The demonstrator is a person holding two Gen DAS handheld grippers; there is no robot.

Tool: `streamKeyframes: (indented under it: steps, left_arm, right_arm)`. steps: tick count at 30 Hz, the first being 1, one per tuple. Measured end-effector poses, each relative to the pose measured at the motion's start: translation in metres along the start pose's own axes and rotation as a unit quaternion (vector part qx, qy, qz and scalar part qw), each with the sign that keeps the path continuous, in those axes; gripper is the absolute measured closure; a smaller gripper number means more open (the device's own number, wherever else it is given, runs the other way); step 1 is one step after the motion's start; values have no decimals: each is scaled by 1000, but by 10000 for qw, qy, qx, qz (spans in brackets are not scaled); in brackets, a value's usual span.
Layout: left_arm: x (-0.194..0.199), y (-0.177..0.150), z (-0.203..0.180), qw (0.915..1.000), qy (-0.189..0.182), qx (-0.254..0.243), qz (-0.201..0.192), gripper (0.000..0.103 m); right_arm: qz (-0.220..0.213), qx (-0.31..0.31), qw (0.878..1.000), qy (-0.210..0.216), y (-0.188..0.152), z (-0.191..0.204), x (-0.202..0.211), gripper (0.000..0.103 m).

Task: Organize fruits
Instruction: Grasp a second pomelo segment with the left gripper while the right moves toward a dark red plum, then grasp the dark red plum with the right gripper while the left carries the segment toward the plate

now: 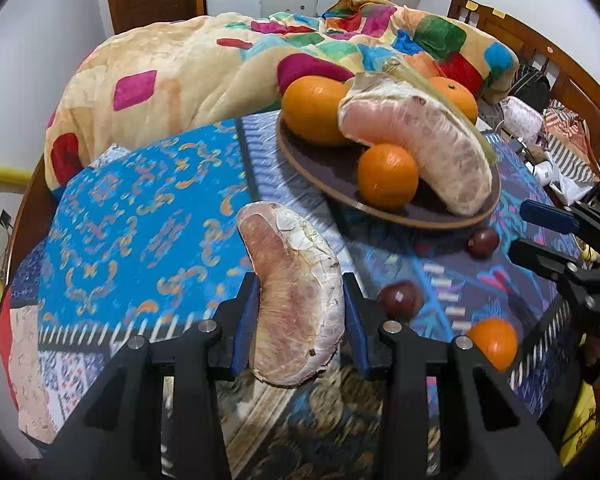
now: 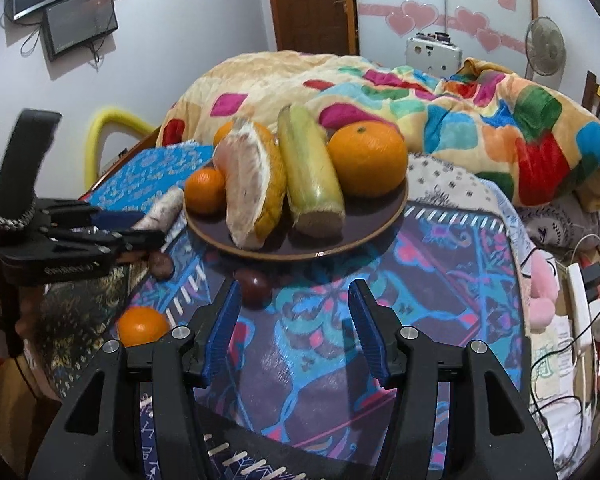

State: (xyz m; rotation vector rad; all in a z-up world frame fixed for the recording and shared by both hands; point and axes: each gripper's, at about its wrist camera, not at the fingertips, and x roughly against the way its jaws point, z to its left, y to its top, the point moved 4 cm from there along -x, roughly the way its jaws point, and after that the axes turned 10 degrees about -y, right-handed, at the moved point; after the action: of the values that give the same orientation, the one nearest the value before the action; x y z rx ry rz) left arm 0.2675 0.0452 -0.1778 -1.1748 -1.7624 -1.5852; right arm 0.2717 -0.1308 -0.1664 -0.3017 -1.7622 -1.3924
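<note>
My left gripper (image 1: 300, 300) is shut on a peeled pomelo wedge (image 1: 296, 296) and holds it above the patterned cloth, short of the brown plate (image 1: 320, 168). The plate holds a second pomelo wedge (image 1: 416, 148), oranges (image 1: 388, 176) and a pale green stalk (image 2: 310, 172). My right gripper (image 2: 294, 328) is open and empty, in front of the plate (image 2: 380, 224). Two dark round fruits (image 1: 400, 298) (image 1: 483, 241) and a loose orange (image 1: 494, 342) lie on the cloth. In the right wrist view the left gripper (image 2: 140, 228) shows at the left with the held wedge (image 2: 160, 208).
A colourful blanket (image 1: 220, 64) is heaped behind the plate. Clutter, cables and bags (image 2: 580, 300) lie along the right side. A wooden headboard (image 1: 520, 32) stands at the far right. The cloth's near edge drops off at the bottom.
</note>
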Motion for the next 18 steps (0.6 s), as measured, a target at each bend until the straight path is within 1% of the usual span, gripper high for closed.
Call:
streamKeyframes:
  steps: [5,9,11,13,14,16,17,18]
  left_arm:
    - [9,-13,7,10000,11,17,-26,62]
    - [7,-11,8,10000,-33,52,42,62]
    - [6,-9,9,9999,-86,77,50,61]
    - [5,-8,9,10000,-71,48,33,61]
    - [4,-8,8,10000,-42,18,12,61]
    - [3,-6,8,10000,-2,-16,-12,61]
    - [2,-5,7,10000,10,-13,-16,61]
    - [1,-4,8,10000,9,1,-12,61]
  right_arm:
    - [152,107,9998,56,-4,8,-8,51]
    - [251,147,9995,132,-2,15,-14,51]
    - [243,196,9995,107,-1,18,-15,55]
    - [259,249,9993,109,0,21,-16,63]
    - [259,272,9993,80,0,21,-16,64]
    - [237,323,9992,43,0,23,-17,73]
    - [218,341,9991,80,1,24,-17,77]
    - [219,339,9991,152,1,25,-16,82]
